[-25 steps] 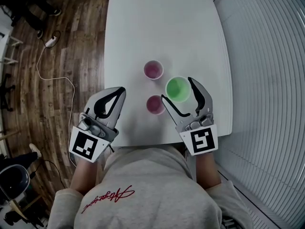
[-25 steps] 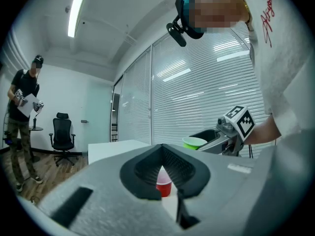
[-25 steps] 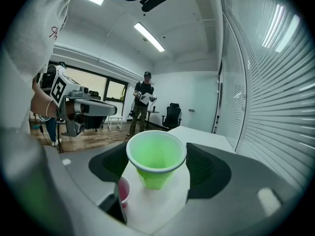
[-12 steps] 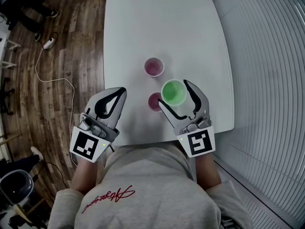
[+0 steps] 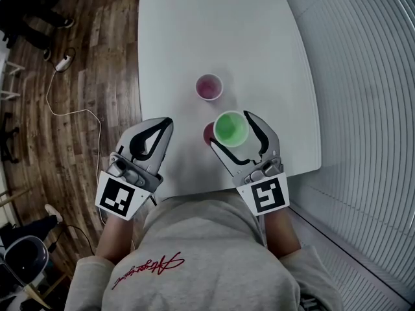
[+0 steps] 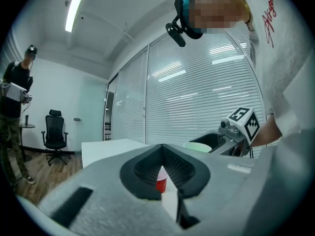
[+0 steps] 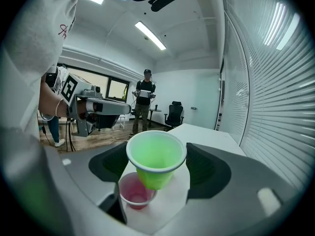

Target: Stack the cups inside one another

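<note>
- The green cup (image 5: 230, 129) is off the table, mouth up, clamped at its rim between the two jaws of the right gripper (image 5: 229, 130).
- In the right gripper view its base hangs over the right edge of the near pink cup (image 5: 207, 133), not seated inside it; whether they touch I cannot tell.
- The near pink cup stands upright on the white table (image 5: 194, 31), close to the front edge, and is mostly covered by the green cup in the head view.
- The far pink cup (image 5: 209, 87) stands upright farther up the table, apart from the other two.
- The left gripper (image 5: 166, 123) hovers at the table's left front corner, its jaws together with nothing between them; through the gap below their tips a red-looking cup shows beyond.
- A wooden floor (image 5: 84, 76) lies to the left of the table and slatted blinds (image 5: 363, 76) to the right.
- A person (image 7: 144, 102) stands in the room's background.
</note>
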Tool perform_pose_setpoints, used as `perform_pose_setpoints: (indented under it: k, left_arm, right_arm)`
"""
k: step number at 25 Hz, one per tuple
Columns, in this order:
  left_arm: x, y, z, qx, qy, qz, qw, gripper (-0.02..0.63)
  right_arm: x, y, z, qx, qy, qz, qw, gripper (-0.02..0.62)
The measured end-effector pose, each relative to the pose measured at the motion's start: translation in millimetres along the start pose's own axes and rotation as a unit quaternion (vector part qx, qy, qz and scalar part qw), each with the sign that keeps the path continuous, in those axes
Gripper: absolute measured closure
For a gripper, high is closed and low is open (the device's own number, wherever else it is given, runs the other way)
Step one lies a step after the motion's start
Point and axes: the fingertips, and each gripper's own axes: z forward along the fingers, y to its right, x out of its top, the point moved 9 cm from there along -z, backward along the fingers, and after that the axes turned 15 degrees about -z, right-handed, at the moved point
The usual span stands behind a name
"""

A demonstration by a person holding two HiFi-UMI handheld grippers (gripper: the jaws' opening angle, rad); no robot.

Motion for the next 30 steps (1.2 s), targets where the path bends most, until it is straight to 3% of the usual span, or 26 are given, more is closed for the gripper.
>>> perform_pose_setpoints:
  k: [18, 30]
  left_arm:
    - [-7.8, -2.9, -2.6, -0.011, -0.007, -0.002, 0.9999, 0.608]
    - [-13.0, -3.9, -5.2, -0.015, -0.009, -0.003, 0.9998, 0.609]
  right_arm:
    - [-12.3, -23.9, 1.4, 0.037, -0.033, -0.014, 0.999, 0.233]
    - [-22.0, -35.5, 6.2, 0.041, -0.042, -0.007, 0.998, 0.233]
